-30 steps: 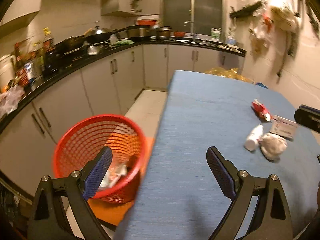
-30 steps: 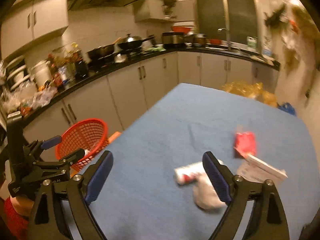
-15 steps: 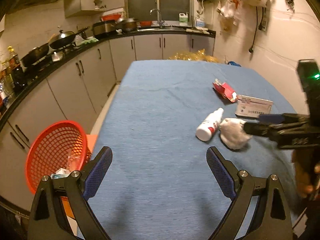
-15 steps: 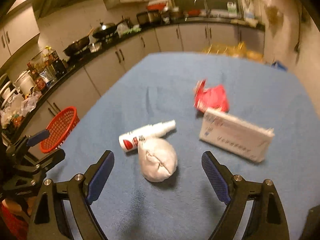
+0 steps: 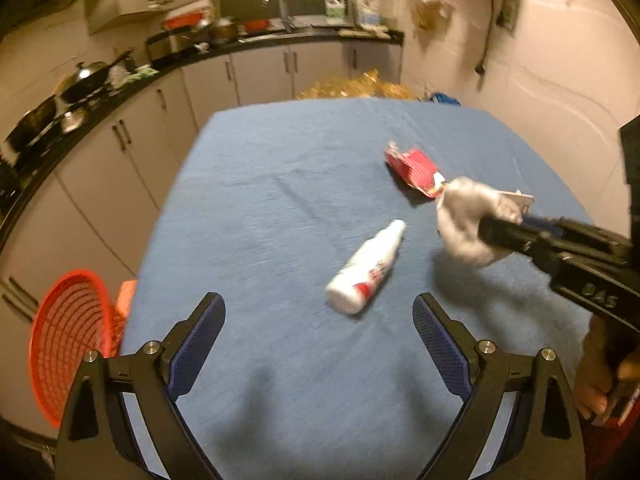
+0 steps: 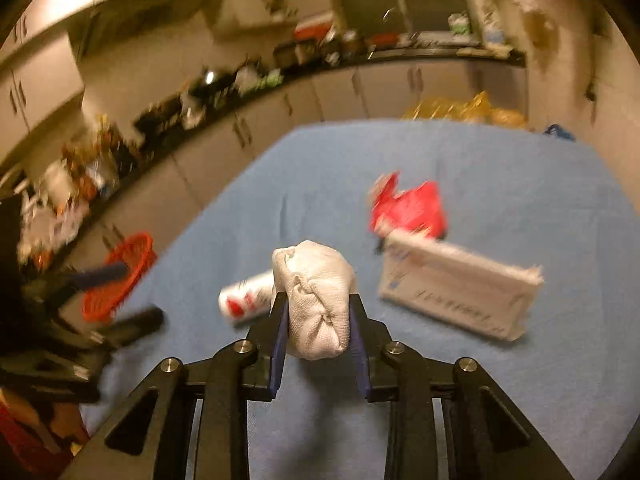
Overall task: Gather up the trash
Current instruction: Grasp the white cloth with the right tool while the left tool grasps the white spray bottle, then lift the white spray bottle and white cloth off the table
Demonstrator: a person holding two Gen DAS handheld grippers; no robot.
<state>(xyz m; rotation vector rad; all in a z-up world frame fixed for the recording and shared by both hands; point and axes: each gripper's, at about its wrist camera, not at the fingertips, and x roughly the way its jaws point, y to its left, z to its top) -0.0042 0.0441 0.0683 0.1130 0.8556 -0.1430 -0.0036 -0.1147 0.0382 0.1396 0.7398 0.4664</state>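
Observation:
A crumpled white wad (image 6: pixel 312 280) sits between the blue pads of my right gripper (image 6: pixel 317 298), whose jaws are closing on it and press its sides. In the left wrist view the wad (image 5: pixel 464 216) shows at the tip of the right gripper (image 5: pixel 490 230), just above the blue tablecloth (image 5: pixel 280 200). A white spray bottle (image 5: pixel 366 268) with a red label lies on its side, just beyond my left gripper (image 5: pixel 316 304), which is open and holds nothing. A torn red packet (image 5: pixel 414 168) and a flat white box (image 6: pixel 456 292) lie farther back.
A red mesh basket (image 5: pixel 68 344) stands on the floor off the table's left edge, with some scraps in it. Grey cabinets and a black counter crowded with pots run along the left and back. A person's hand (image 5: pixel 600 392) holds the right gripper at the right edge.
My right gripper has closed on the white wad and raised it off the cloth. The left gripper has swung from the basket over the table toward the bottle.

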